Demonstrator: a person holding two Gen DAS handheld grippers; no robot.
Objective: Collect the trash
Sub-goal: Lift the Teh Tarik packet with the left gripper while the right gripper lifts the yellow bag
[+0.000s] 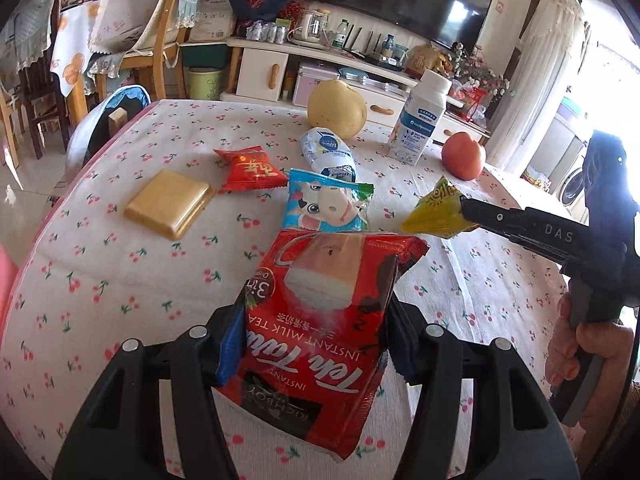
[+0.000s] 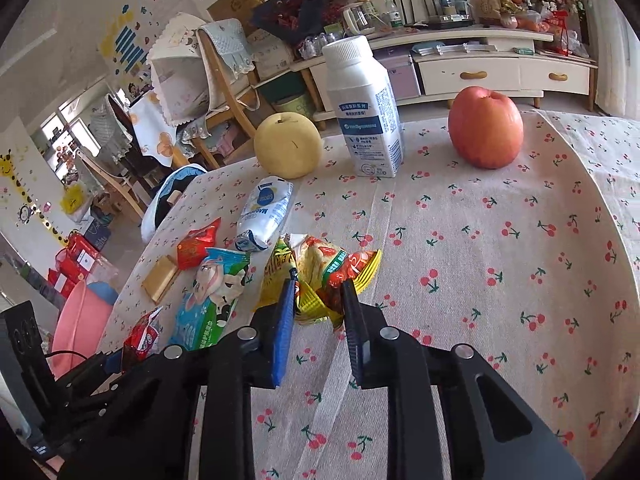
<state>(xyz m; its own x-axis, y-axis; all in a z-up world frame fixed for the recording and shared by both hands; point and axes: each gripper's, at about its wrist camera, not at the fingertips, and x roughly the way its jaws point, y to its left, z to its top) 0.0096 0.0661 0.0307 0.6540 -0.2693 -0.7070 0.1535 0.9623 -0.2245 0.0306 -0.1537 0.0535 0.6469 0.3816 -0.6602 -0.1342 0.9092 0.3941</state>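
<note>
In the left wrist view my left gripper (image 1: 316,322) is shut on a red instant milk tea packet (image 1: 320,280), lifted above the cherry-print tablecloth (image 1: 100,272). My right gripper (image 2: 319,285) is shut on a crumpled yellow and red snack wrapper (image 2: 328,264), which also shows at the right as the yellow wrapper (image 1: 438,216) raised off the table. Lying on the cloth are a blue cow-print wrapper (image 1: 326,204), a small red packet (image 1: 250,168), a gold square packet (image 1: 170,204) and a white and blue pouch (image 1: 330,152).
A yellow pear (image 2: 288,144), a white milk bottle (image 2: 364,108) and a red apple (image 2: 486,126) stand at the far side of the table. A pink basin (image 2: 80,320) sits on the floor left of the table. Chairs and a TV cabinet lie beyond.
</note>
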